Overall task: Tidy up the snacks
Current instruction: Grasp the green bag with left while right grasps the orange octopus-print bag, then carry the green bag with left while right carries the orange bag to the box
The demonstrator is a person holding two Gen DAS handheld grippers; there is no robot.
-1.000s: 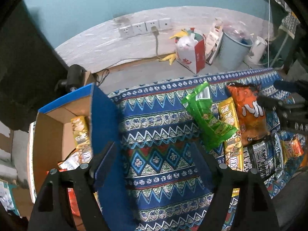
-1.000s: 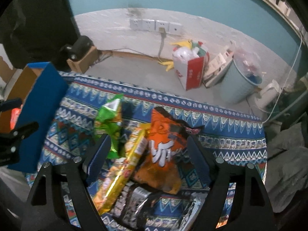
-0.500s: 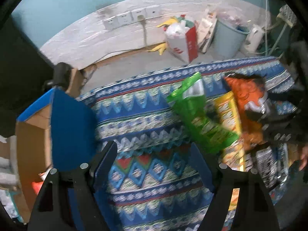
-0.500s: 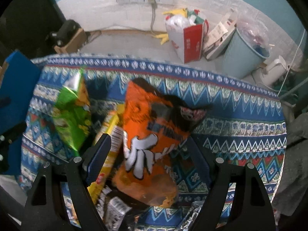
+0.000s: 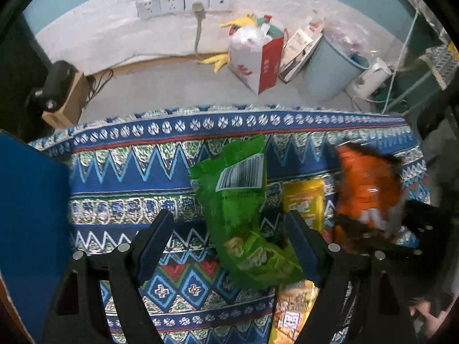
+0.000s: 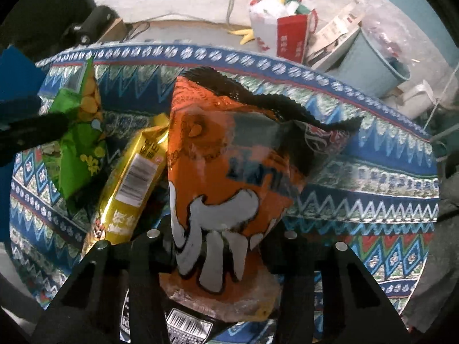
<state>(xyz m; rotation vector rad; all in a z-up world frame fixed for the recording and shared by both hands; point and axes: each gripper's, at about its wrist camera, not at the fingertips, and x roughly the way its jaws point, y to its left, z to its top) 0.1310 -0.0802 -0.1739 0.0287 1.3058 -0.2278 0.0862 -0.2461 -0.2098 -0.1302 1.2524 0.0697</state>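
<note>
Two tongs among the snack bags

Orange chip bag [image 6: 226,177] stands up between the fingers of the right tongs [image 6: 223,246], which pinch its lower part from both sides; its black crimped top leans toward the far edge of the patterned cloth [image 6: 373,189]. Just to its left lies the yellow packet [image 6: 134,180], touching it, and further left the green bag [image 6: 77,149]. A black packet with a barcode [image 6: 186,326] shows under the orange bag.

From the left wrist view, the left tongs [image 5: 229,249] are spread wide above the cloth, with the green bag [image 5: 241,215] lying between the fingers, nearer the right finger [image 5: 301,246]; whether it touches is unclear. The yellow packet [image 5: 304,203] sits beside it, the orange bag [image 5: 367,189] beyond, blurred. A blue box flap [image 5: 31,218] stands at the left edge. Past the cloth, on the floor, are a red and white bag [image 5: 258,63] and a pale blue bin [image 5: 330,71].
</note>
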